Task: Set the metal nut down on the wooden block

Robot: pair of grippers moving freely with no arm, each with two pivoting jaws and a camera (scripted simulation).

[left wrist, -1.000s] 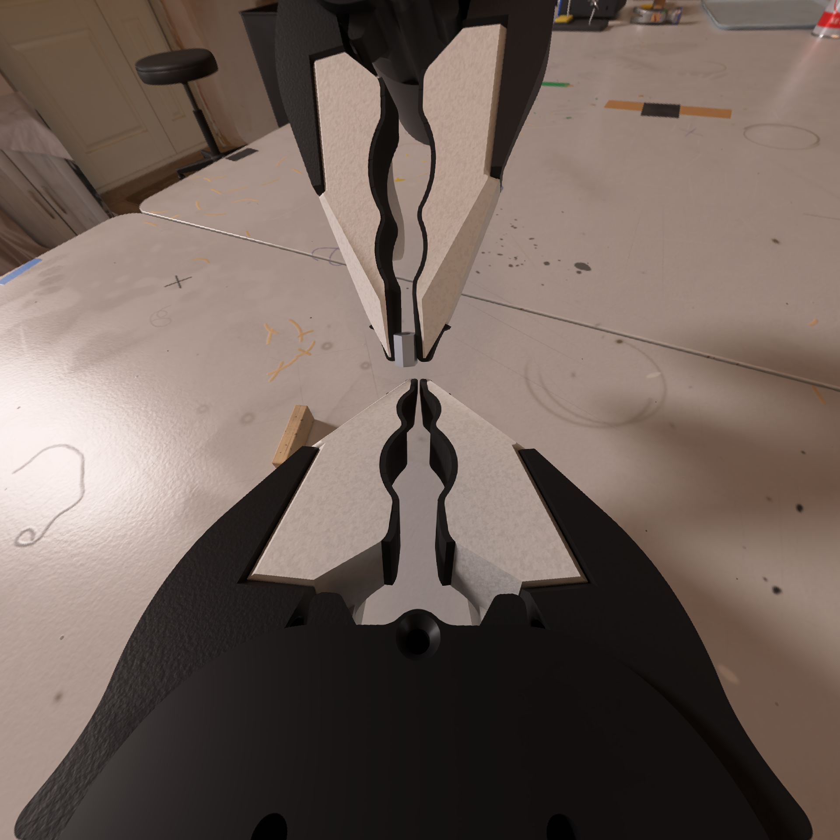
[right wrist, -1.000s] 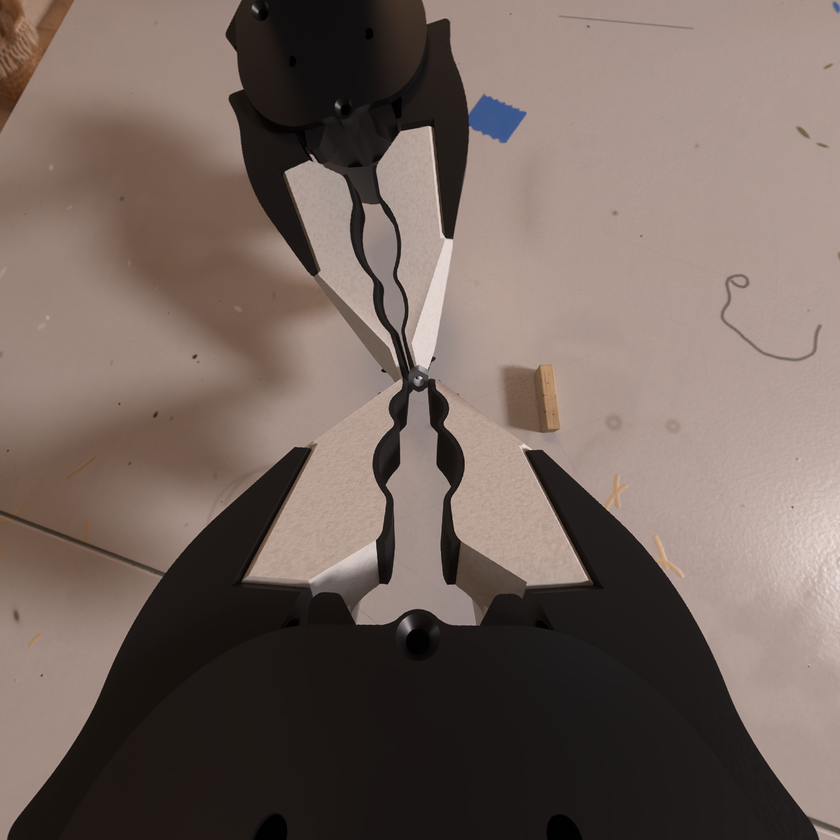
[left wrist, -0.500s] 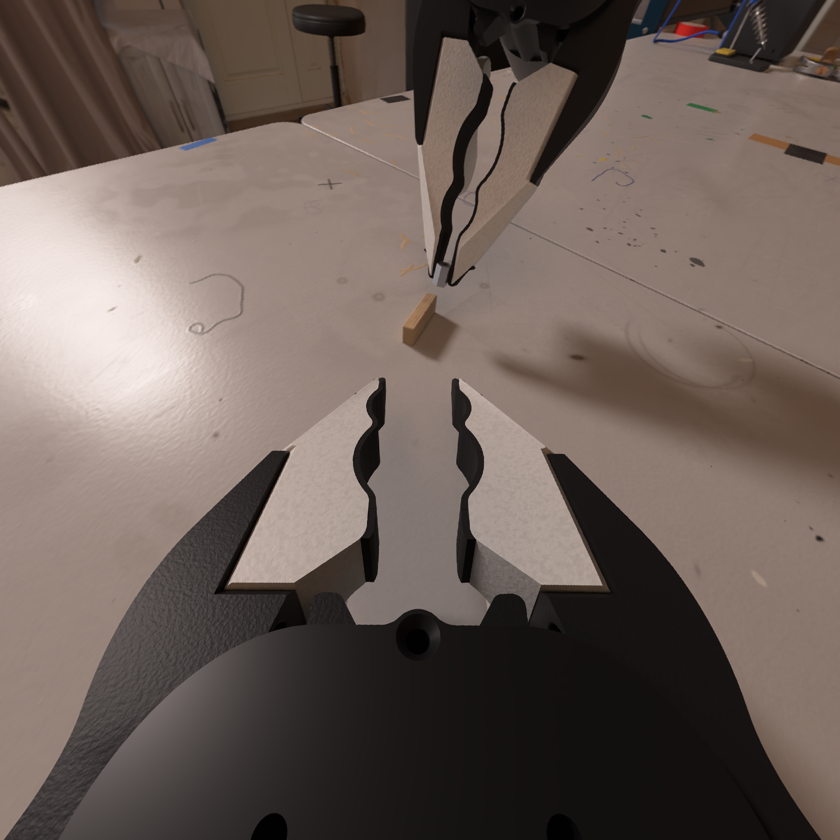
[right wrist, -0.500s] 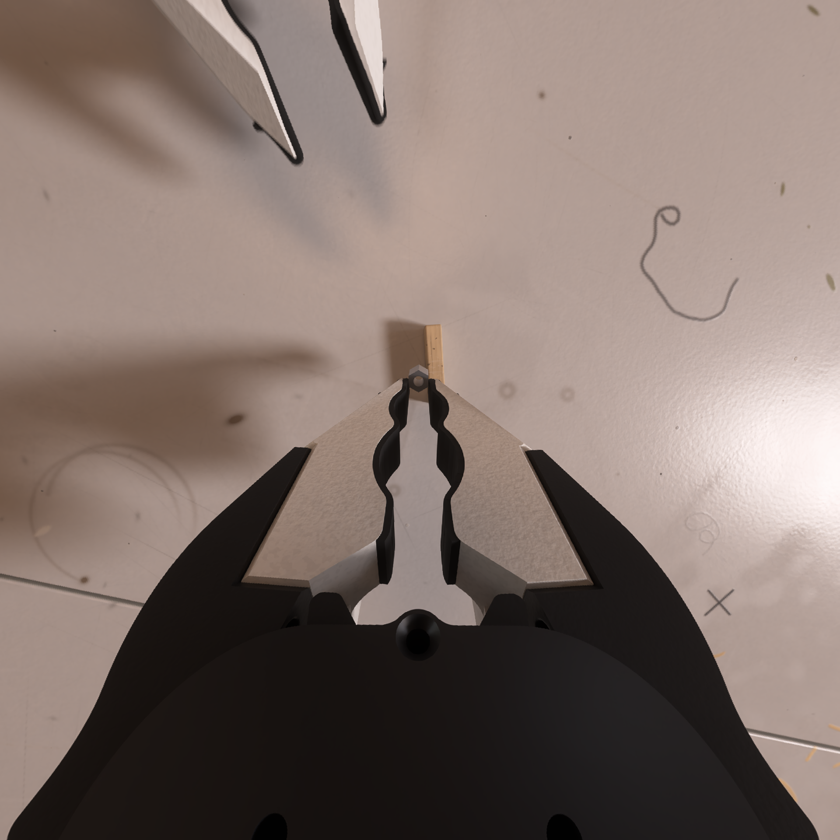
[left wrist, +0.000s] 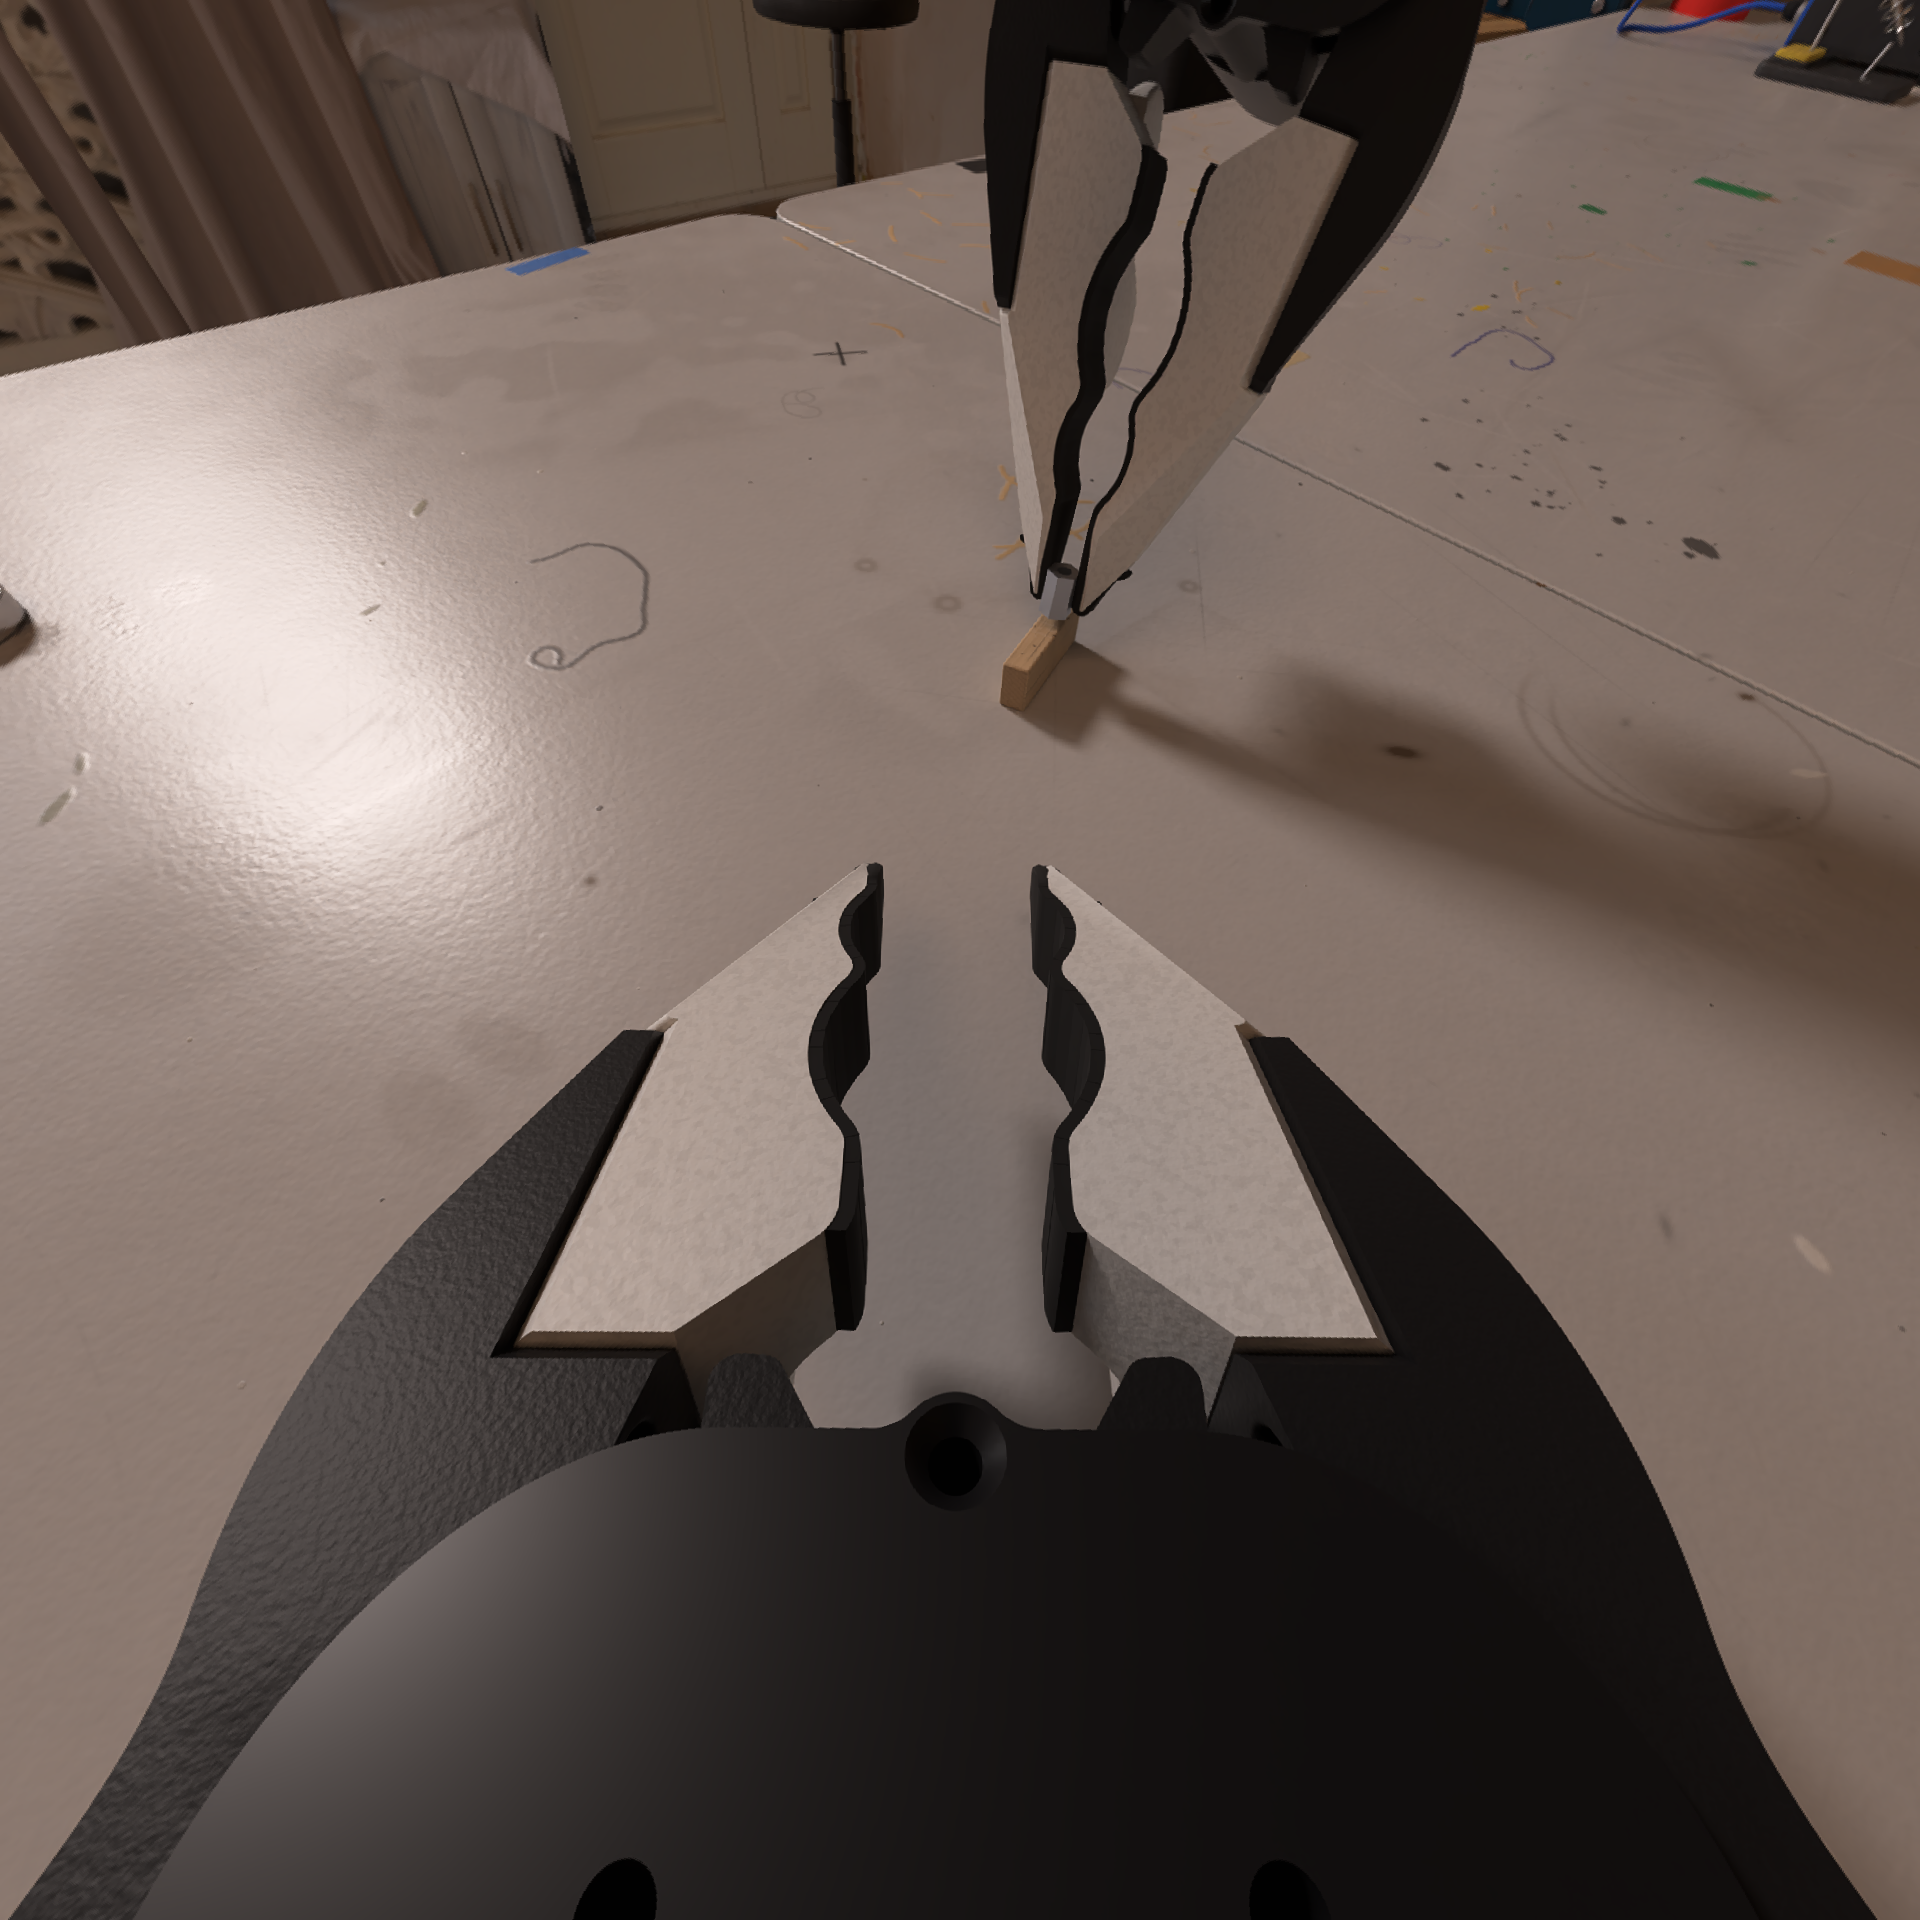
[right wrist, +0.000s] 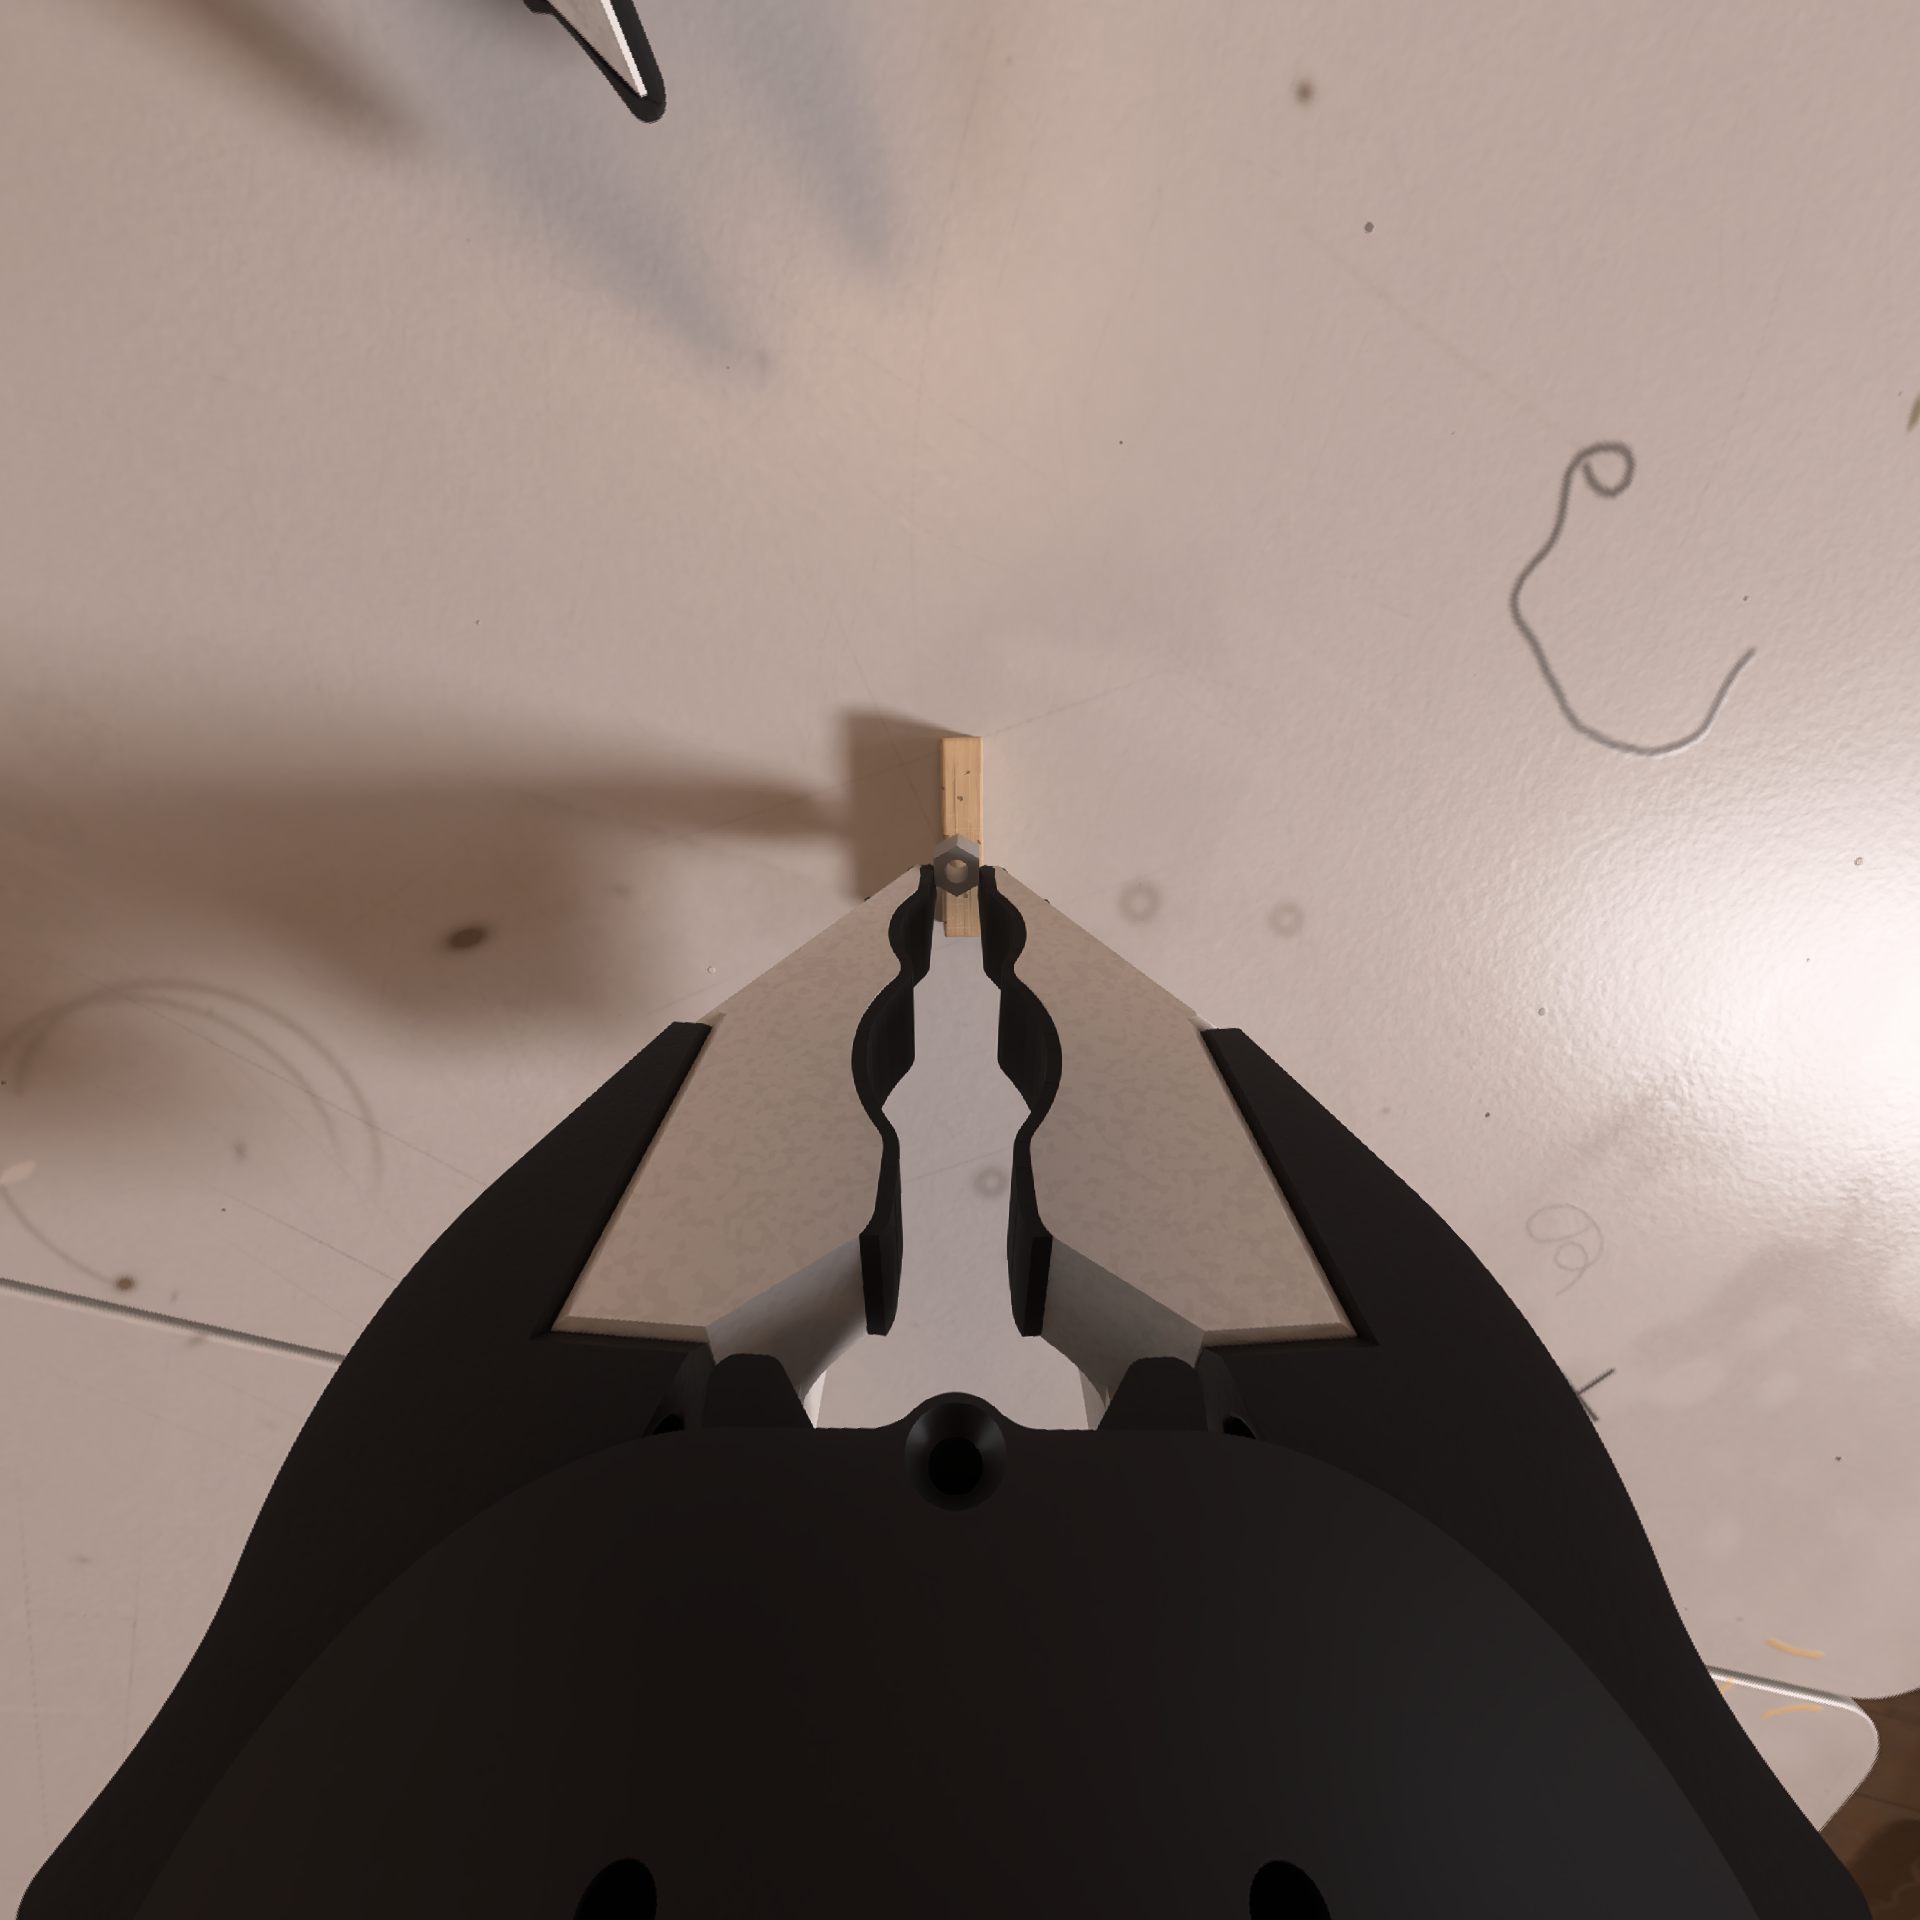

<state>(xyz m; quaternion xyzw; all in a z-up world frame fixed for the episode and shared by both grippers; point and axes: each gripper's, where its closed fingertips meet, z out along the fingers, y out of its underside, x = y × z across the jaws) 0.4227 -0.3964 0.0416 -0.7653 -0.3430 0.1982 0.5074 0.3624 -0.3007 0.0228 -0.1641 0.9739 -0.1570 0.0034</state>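
A small wooden block (left wrist: 1032, 661) lies on the pale table; the right wrist view shows it from above (right wrist: 962, 781). My right gripper (right wrist: 957, 875) points down over the block's far end and is shut on a small grey metal nut (right wrist: 955, 870). In the left wrist view the right gripper (left wrist: 1062, 601) holds the nut (left wrist: 1060, 592) right at the block's top; I cannot tell whether they touch. My left gripper (left wrist: 956, 875) is open and empty, low over the table, well short of the block.
A seam (left wrist: 1558, 592) between two tables runs behind the block. A stool (left wrist: 837, 42) and curtains (left wrist: 156, 177) stand beyond the far edge. Pen scribbles (right wrist: 1621, 613) mark the tabletop. One left fingertip (right wrist: 613, 62) shows at the top of the right wrist view.
My left gripper has opened and drawn back from the right gripper. My right gripper has carried the nut across to the wooden block and lowered it onto the block's far end.
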